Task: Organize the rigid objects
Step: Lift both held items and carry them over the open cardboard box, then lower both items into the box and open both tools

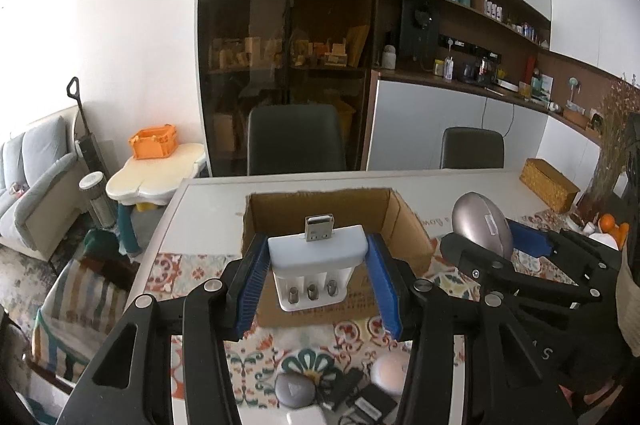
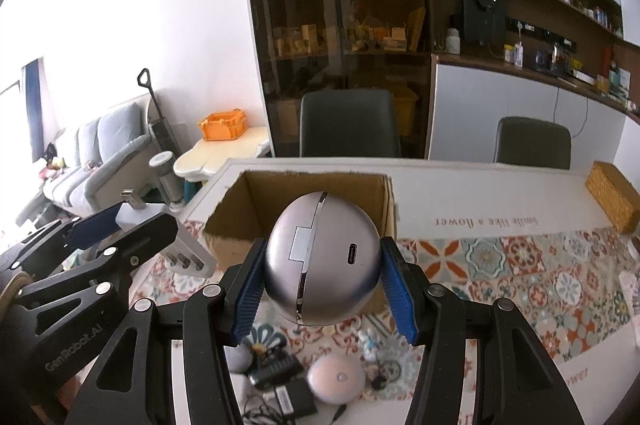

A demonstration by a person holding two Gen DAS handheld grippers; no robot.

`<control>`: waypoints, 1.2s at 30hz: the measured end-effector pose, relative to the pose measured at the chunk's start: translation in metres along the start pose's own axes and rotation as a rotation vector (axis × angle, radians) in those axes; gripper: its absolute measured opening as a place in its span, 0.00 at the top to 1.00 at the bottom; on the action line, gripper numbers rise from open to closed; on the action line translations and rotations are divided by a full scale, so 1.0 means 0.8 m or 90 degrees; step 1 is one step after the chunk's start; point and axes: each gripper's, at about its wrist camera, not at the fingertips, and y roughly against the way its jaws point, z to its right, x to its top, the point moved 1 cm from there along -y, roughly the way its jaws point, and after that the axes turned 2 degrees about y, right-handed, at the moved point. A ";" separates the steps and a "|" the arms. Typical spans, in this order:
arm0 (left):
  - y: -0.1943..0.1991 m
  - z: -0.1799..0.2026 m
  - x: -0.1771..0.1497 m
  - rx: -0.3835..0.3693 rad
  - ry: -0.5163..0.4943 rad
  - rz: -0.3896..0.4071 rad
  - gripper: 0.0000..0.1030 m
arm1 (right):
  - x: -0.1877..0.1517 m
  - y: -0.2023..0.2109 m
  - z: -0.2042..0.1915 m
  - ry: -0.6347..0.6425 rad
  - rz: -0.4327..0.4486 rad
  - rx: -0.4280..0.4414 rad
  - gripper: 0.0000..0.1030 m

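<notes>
While left jaws clamp a white battery charger (image 1: pixel 316 265) — USB plug up — right jaws clamp a silver egg-shaped case (image 2: pixel 322 259).

Both tools raised side by side, each clamped on a load.

The left tool (image 1: pixel 318 257) tilts downward with its blue pads (image 1: pixel 252 279) pressed against what it holds; the right tool (image 2: pixel 322 267), just beside it, angles down likewise, pads (image 2: pixel 396 289) gripping both flanks.
</notes>
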 end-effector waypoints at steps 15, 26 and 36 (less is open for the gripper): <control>-0.071 -0.008 0.060 -0.010 -0.007 -0.035 0.53 | 0.061 -0.069 0.015 -0.008 -0.051 -0.004 0.47; -0.150 -0.023 0.072 -0.009 0.024 -0.156 0.52 | 0.084 -0.133 0.027 -0.035 -0.134 0.005 0.47; -0.188 -0.021 0.053 0.020 0.000 -0.227 0.52 | 0.070 -0.186 0.032 -0.032 -0.209 -0.013 0.47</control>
